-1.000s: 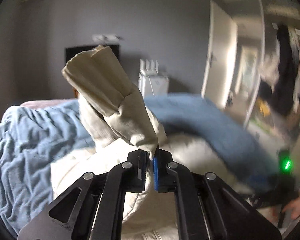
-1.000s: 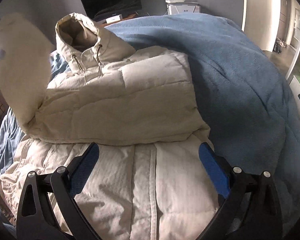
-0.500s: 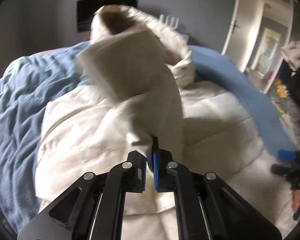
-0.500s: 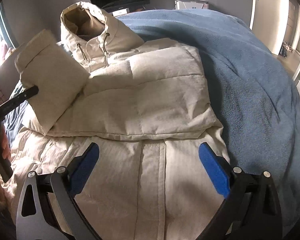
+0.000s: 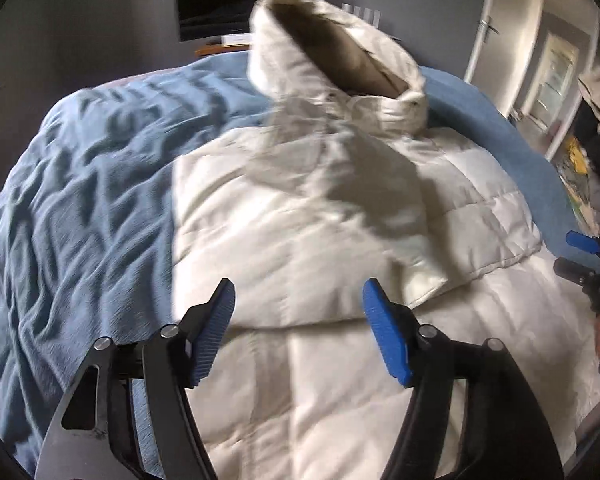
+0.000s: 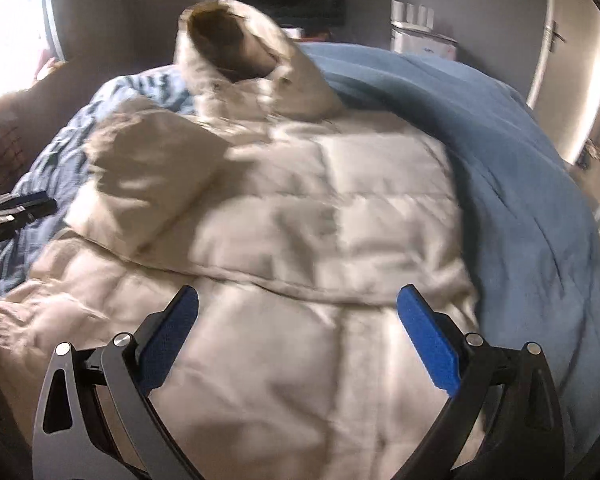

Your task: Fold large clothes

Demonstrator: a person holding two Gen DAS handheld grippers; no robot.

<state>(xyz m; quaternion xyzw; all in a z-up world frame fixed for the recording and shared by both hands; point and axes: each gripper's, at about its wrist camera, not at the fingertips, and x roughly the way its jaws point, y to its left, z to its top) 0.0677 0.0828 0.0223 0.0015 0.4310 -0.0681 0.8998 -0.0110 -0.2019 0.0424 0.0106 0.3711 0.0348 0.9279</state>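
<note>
A cream puffy hooded jacket [image 5: 300, 248] lies front-up on a blue blanket [image 5: 80, 208], its hood [image 5: 340, 52] standing up at the far end. One sleeve [image 5: 364, 200] lies folded slantwise across the chest; in the right wrist view it is the sleeve [image 6: 152, 176] at the left. My left gripper [image 5: 299, 296] hovers over the jacket's middle, its jaws opening with nothing between them. My right gripper [image 6: 299, 304] is wide open above the lower front and holds nothing. One of its blue fingertips [image 5: 582, 242] shows at the right edge of the left wrist view.
The blue blanket [image 6: 520, 200] covers the whole bed around the jacket. A dark screen [image 5: 236, 4] hangs on the grey far wall, with a white box [image 6: 420, 36] beside it. A door [image 5: 496, 40] and floor clutter [image 5: 580, 152] are at the right, a bright window [image 6: 8, 40] at the left.
My left gripper carried the sleeve down over the jacket, then opened and let it go; the sleeve now lies across the chest. The right gripper stayed open and shifted sideways.
</note>
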